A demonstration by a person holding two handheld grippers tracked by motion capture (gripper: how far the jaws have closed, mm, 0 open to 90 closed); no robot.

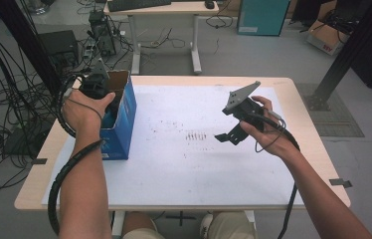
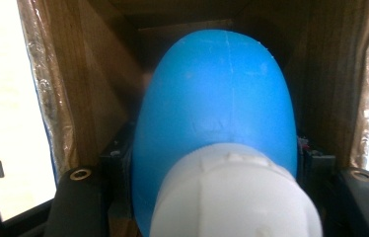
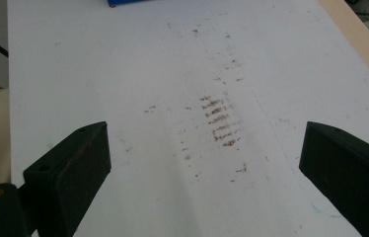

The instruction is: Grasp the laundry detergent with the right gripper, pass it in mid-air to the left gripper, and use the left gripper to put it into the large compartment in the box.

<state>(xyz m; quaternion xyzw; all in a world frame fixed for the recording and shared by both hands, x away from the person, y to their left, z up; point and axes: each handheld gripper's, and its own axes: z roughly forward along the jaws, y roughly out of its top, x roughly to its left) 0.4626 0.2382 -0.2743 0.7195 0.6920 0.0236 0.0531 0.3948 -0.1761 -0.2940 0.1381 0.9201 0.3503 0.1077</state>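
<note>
Smooth rounded blue bottle (image 2: pixel 217 103), ribbed white cap (image 2: pixel 234 195).

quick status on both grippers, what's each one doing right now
left gripper: shut on the blue bottle with a white cap, inside the blue box.
right gripper: open, nothing between the jaws, above the white sheet.

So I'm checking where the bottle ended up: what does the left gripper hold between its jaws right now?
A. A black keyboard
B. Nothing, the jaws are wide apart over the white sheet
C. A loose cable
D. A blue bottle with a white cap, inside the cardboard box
D: in the left gripper view the left gripper clamps the blue bottle, with the box walls around it.
</note>
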